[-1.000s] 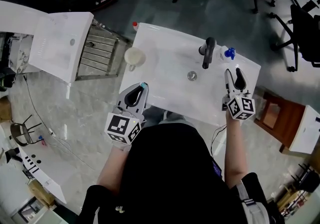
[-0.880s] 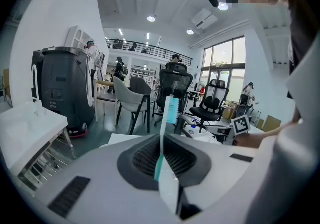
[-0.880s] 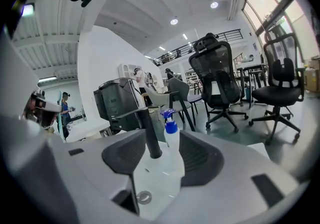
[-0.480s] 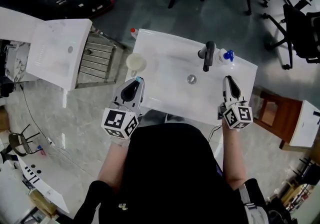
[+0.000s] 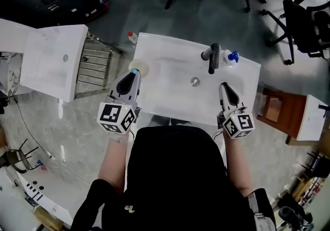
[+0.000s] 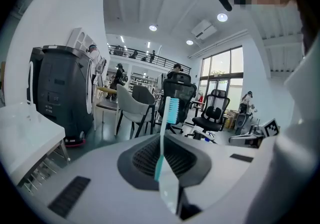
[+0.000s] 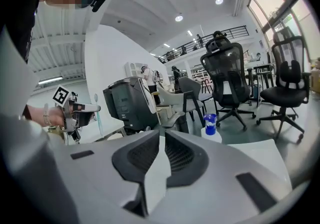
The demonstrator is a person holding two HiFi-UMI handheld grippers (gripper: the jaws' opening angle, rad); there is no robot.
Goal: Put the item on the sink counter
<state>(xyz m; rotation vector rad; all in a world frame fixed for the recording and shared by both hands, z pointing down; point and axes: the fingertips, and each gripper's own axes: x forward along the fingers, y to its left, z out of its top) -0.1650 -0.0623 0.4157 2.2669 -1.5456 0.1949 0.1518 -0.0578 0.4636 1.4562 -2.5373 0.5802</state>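
A white sink counter (image 5: 170,98) lies in front of me with a black faucet (image 5: 213,55) at its back. My left gripper (image 5: 131,77) is shut on a toothbrush (image 6: 171,110) with teal bristles, which stands up from the jaws. Its head is right beside a cream cup (image 5: 142,66) at the counter's left edge. My right gripper (image 5: 223,87) hangs over the counter's right part; its jaws have just closed and nothing is between them (image 7: 159,160). A small bottle with a blue cap (image 5: 231,56) (image 7: 210,123) stands beyond it, by the faucet.
Left of the sink are a white cabinet top (image 5: 46,57) and a metal rack (image 5: 94,65). A brown wooden stool (image 5: 278,112) stands at the right. Office chairs (image 5: 304,21) fill the floor behind. A small red-capped bottle (image 5: 131,36) sits by the counter's back left corner.
The right gripper's jaws went from wide open to shut and it drew back a little from the blue-capped bottle. The left gripper carried the toothbrush up to the cup.
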